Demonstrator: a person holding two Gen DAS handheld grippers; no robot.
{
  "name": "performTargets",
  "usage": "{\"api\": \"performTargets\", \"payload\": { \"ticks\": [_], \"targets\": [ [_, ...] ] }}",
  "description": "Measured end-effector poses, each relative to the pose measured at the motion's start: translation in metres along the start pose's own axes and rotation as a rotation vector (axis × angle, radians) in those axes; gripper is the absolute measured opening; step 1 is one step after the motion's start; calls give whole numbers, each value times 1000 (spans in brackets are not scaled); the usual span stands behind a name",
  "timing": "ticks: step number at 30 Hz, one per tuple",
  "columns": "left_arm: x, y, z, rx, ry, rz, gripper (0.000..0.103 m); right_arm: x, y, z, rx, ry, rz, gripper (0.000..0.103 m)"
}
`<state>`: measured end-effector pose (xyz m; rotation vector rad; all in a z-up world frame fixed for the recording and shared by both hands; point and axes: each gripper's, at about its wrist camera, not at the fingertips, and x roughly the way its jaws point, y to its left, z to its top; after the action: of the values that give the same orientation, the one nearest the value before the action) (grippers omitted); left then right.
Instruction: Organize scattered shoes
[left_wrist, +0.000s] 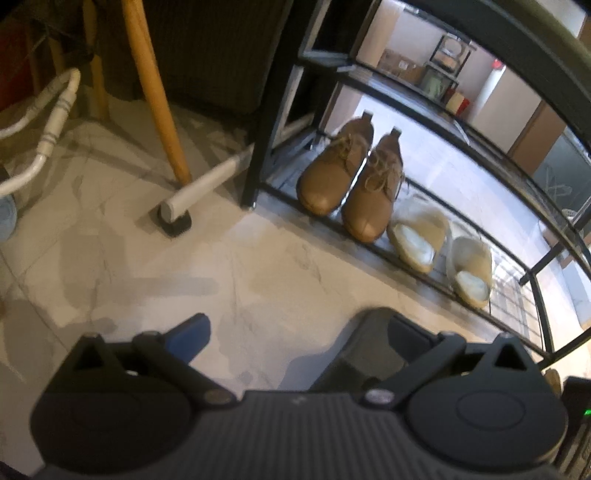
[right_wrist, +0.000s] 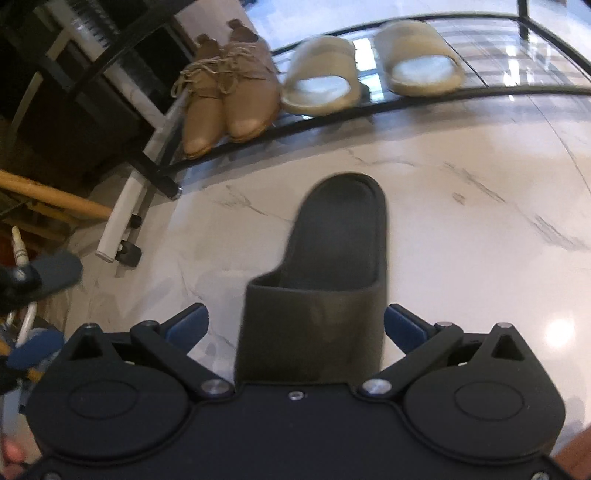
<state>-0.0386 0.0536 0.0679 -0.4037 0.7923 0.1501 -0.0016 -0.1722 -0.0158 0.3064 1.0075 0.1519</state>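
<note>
Right gripper (right_wrist: 294, 325), jaws spread, straddles the strap of a black slide (right_wrist: 325, 273) on the marble floor (right_wrist: 461, 221); contact cannot be told. Left gripper (left_wrist: 295, 332): jaws apart, right finger hidden behind a dark, blurred object (left_wrist: 369, 343). Beyond, the rack's (left_wrist: 258, 147) bottom shelf carries tan lace-up shoes (left_wrist: 351, 177) at its left end and cream slides (left_wrist: 439, 247) beside them.

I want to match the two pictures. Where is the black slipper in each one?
Left wrist view: the black slipper sits at the bottom, right of centre, close to the left tool, partly hidden.
Right wrist view: the black slipper fills the centre bottom, between the open fingers of the right tool.
Shared landmark: the tan lace-up shoes on the rack's bottom shelf.
</note>
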Motion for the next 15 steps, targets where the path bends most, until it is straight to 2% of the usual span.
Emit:
{"api": "performTargets", "payload": {
  "ticks": [5, 11, 15],
  "targets": [
    [4, 1, 0, -14, 30, -4, 102, 14, 11, -3, -55, -8, -55, 103],
    [7, 0, 1, -15, 46, -13, 102, 33, 23, -10, -105, -23, -174, 103],
    [11, 4, 1, -39, 57, -10, 102, 40, 22, -14, -138, -33, -172, 103]
  ]
}}
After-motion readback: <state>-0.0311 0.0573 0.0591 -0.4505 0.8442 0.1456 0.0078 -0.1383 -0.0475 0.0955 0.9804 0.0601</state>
